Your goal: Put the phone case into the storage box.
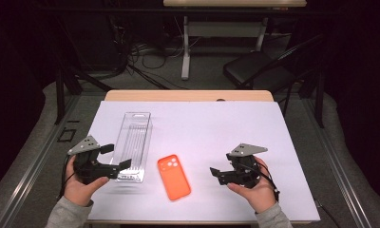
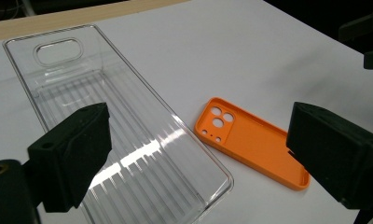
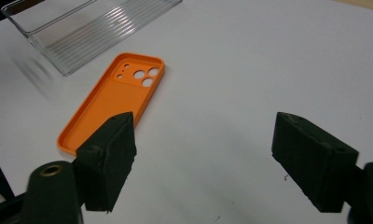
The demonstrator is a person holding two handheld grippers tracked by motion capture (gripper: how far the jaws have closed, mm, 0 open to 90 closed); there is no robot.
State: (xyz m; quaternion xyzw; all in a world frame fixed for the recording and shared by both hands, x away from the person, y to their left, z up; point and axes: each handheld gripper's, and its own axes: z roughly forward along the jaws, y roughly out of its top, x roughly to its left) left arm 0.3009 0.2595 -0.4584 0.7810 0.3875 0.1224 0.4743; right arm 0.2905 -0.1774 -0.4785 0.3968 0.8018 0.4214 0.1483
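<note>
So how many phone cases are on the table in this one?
1. A single orange phone case lies flat, inner side up, on the white table, just right of the clear plastic tray, between the two hand-held grippers. The tray looks empty, so nothing seems hidden.

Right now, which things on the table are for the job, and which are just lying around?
For the job:
- orange phone case
- clear plastic tray
- left hand-held gripper, open
- right hand-held gripper, open

Just lying around:
- black chair behind the table
- cables on the floor
- second table at the back
</note>
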